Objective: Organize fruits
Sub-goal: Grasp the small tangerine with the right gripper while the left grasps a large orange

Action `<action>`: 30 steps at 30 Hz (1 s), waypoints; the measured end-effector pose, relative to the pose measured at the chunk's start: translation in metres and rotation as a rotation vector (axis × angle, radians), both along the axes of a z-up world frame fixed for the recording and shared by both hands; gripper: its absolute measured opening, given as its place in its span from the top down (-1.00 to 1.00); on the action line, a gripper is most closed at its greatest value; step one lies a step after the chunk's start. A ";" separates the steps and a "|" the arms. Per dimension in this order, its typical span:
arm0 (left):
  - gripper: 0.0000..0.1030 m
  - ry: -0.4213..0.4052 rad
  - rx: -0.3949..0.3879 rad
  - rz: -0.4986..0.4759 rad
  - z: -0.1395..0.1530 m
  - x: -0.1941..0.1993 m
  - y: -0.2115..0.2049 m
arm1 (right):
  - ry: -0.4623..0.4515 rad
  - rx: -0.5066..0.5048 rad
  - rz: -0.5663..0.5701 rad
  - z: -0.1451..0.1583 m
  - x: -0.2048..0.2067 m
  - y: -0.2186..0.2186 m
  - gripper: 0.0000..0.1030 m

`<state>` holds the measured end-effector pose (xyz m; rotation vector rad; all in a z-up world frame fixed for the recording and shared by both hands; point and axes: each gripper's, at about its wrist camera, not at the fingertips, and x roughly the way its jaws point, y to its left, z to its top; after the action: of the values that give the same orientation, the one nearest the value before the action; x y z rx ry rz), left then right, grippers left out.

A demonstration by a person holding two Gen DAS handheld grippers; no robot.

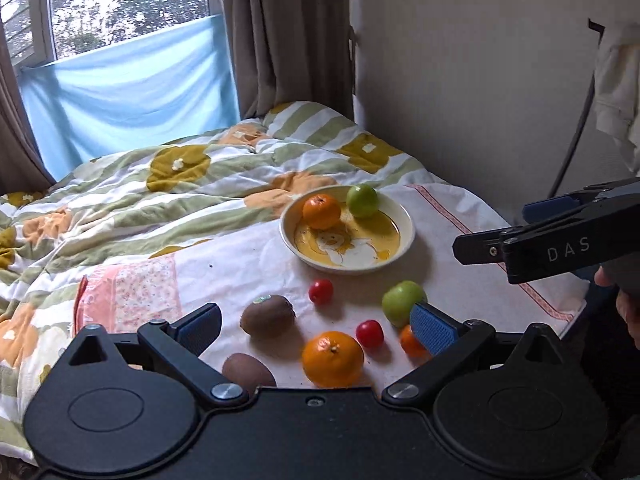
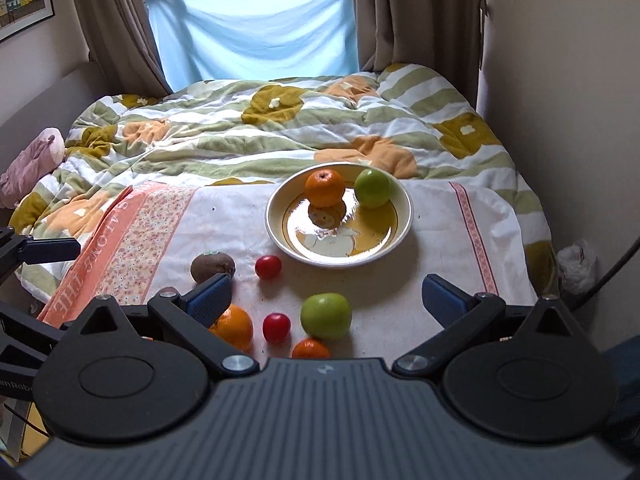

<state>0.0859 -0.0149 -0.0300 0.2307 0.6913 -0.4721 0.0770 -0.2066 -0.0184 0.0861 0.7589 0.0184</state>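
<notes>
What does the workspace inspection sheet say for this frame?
Surface: white cloth on a bed, over a flowered quilt.
Job's things: bowl holds an orange and a green apple; two kiwis, two oranges, one apple, two small red fruits loose in front.
Clutter: nothing seen.
Grippers: left gripper open, empty; right gripper open, empty.
Cables: dark cable at right.
Surroundings: curtains, window, wall.
</notes>
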 end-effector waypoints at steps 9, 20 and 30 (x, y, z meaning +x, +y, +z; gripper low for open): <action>-0.97 0.051 0.049 -0.117 -0.048 0.006 -0.012 | 0.095 0.034 -0.102 -0.047 -0.017 0.007 -1.00; -0.78 0.040 0.161 -0.128 -0.105 0.027 -0.036 | 0.142 0.062 -0.152 -0.092 -0.002 0.006 -1.00; -0.51 0.081 0.165 -0.091 -0.131 0.045 -0.041 | 0.169 0.095 -0.147 -0.116 0.013 0.008 -1.00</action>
<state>0.1309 -0.0561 -0.1605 0.4016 0.8019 -0.5138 0.0901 -0.1989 -0.1339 0.2357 0.9191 -0.0934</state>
